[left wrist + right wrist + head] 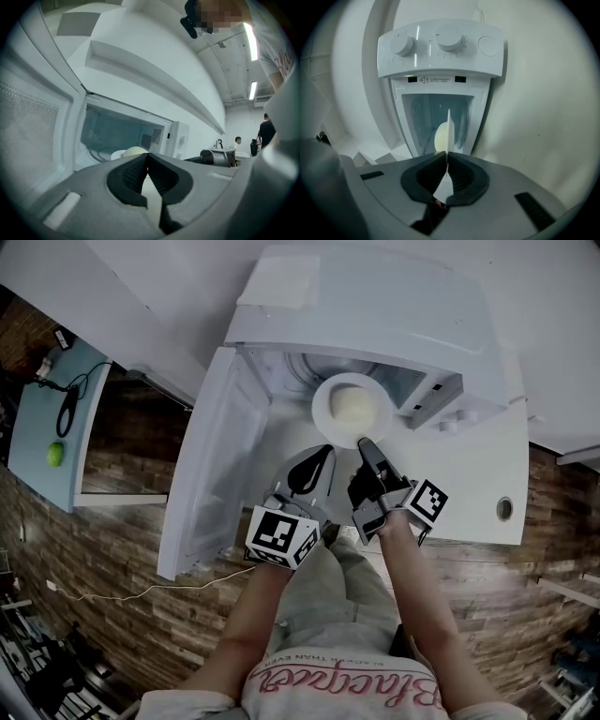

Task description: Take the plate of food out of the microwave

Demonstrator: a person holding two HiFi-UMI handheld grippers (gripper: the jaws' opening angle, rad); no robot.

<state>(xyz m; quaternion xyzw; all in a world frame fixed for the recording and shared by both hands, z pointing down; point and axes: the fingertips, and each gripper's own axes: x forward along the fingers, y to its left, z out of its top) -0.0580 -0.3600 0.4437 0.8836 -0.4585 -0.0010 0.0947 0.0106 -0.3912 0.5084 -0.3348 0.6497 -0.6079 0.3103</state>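
A white plate (323, 405) bearing a pale round bun (353, 409) sits at the mouth of the white microwave (375, 315), whose door (211, 456) hangs open to the left. My right gripper (364, 442) is shut on the plate's near rim. In the right gripper view the plate (449, 125) runs edge-on between the closed pads, with the bun (440, 137) behind it. My left gripper (326, 452) hovers just left of the right one, short of the plate, its tips together on nothing. The left gripper view shows its jaws (148, 155) closed before the bun (136, 151).
The microwave's control panel with two knobs (450, 40) lies right of the cavity. A light blue table (37, 427) at far left holds a green ball (55, 454) and cables. A cord trails on the wooden floor (141, 592). People (238, 140) stand far off.
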